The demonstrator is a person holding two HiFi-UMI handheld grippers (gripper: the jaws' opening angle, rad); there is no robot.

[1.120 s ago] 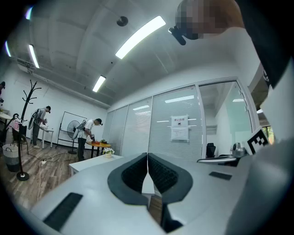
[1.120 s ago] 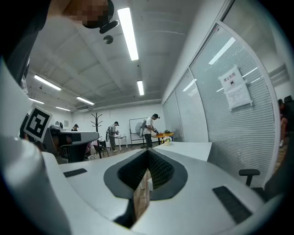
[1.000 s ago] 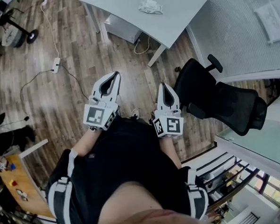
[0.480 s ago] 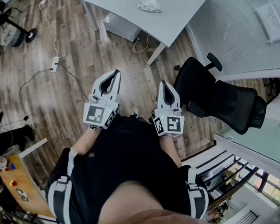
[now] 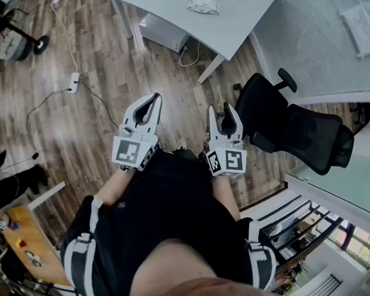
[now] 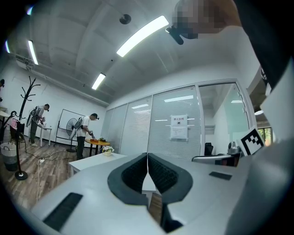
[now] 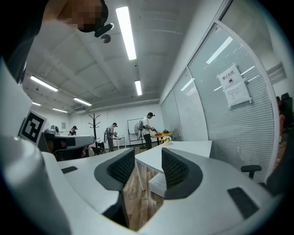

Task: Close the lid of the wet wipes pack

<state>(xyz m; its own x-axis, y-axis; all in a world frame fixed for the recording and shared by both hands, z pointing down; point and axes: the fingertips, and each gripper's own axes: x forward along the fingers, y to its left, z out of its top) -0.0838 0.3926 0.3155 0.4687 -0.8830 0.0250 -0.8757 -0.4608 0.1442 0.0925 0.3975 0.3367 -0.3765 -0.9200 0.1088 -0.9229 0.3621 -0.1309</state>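
The wet wipes pack [image 5: 202, 5] is a small white pack lying on the white table [image 5: 240, 28] at the top of the head view, far ahead of both grippers. I cannot tell how its lid stands from here. My left gripper [image 5: 149, 101] is held out level over the wooden floor, shut with nothing in it; in the left gripper view its pads [image 6: 138, 172] meet. My right gripper [image 5: 223, 109] is beside it, and its jaws have just been opening with nothing between them. The right gripper view shows the gap of that gripper [image 7: 148, 158] and the table [image 7: 188, 149] beyond.
A black office chair [image 5: 296, 128] stands close to the right of my right gripper. A power strip and cable [image 5: 73, 85] lie on the floor at left. A blinds-covered glass partition [image 5: 309, 36] runs along the right. Several people [image 7: 148, 128] work at far tables.
The right gripper's jaws have gone from shut to open. Both grippers have shifted slightly forward, towards the table. The left gripper stays shut.
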